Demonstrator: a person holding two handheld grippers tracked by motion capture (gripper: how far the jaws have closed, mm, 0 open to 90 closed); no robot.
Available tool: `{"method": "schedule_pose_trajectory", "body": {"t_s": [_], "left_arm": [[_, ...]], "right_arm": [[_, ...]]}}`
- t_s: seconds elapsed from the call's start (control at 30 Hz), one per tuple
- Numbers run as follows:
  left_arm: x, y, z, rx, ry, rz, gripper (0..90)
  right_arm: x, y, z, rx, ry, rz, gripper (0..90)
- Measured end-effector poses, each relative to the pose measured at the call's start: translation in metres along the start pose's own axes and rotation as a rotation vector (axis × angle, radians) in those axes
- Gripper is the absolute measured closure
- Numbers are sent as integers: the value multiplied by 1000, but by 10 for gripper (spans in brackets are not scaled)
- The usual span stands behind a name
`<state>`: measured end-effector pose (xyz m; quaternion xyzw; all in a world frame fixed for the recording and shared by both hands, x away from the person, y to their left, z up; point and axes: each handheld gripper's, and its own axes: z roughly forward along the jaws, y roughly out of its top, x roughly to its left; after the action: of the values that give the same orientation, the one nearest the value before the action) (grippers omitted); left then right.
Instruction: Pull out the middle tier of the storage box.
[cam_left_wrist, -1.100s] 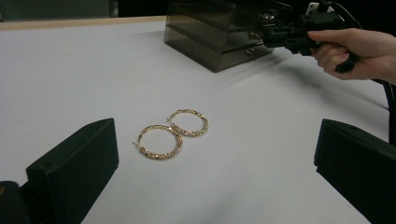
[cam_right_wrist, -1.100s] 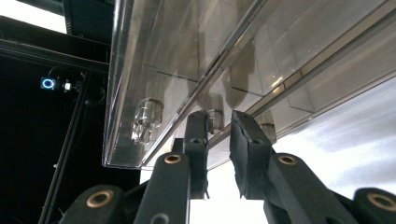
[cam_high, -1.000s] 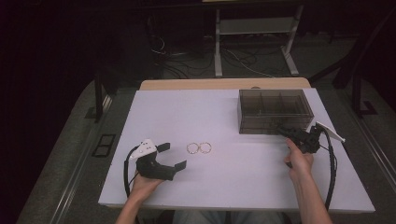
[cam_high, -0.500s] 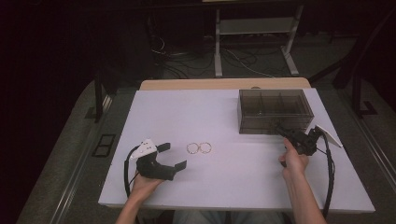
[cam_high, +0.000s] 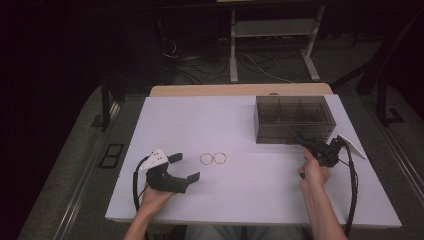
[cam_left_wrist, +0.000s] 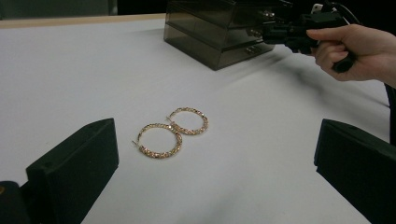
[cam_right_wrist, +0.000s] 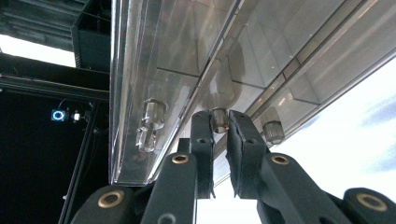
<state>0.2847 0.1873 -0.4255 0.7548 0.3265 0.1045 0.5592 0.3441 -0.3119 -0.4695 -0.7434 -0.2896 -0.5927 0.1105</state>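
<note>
Right gripper (cam_right_wrist: 219, 122) has its jaws pinched tight on a small knob (cam_right_wrist: 218, 119) at the front of the smoky drawer box (cam_high: 292, 117), while left of the box, near the two gold hoop earrings (cam_left_wrist: 172, 131), the left gripper (cam_left_wrist: 210, 163) gapes wide, holding nothing.

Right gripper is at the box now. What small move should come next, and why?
Probably pull straight back: the right gripper has its jaws closed on a drawer knob of the smoky plastic box, and the two hoop earrings lie on the table, not yet stored.
</note>
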Motion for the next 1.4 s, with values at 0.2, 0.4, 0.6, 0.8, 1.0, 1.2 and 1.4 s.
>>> {"method": "schedule_pose_trajectory", "body": {"t_s": [0.2, 0.4, 0.6, 0.8, 1.0, 1.2, 1.4], "left_arm": [[0, 0, 0, 1, -1, -4, 0], [0, 0, 0, 3, 0, -4, 0], [-1, -1, 0, 4, 1, -3, 0], [-1, -1, 1, 7, 1, 0, 0], [0, -1, 1, 9, 1, 1, 0], [0, -1, 1, 12, 1, 2, 0], [-1, -1, 1, 10, 2, 2, 0]], "right_arm": [[-1, -3, -4, -5, 4, -8, 800], [-3, -9, -12, -7, 11, -14, 799], [-4, -14, -19, -3, 13, -13, 799], [-7, -20, -27, -7, 24, -7, 798], [-8, -20, -27, -3, 28, -11, 793], [-8, -20, -27, 3, 29, -4, 787], [-8, -20, -29, 22, 17, -8, 677]]}}
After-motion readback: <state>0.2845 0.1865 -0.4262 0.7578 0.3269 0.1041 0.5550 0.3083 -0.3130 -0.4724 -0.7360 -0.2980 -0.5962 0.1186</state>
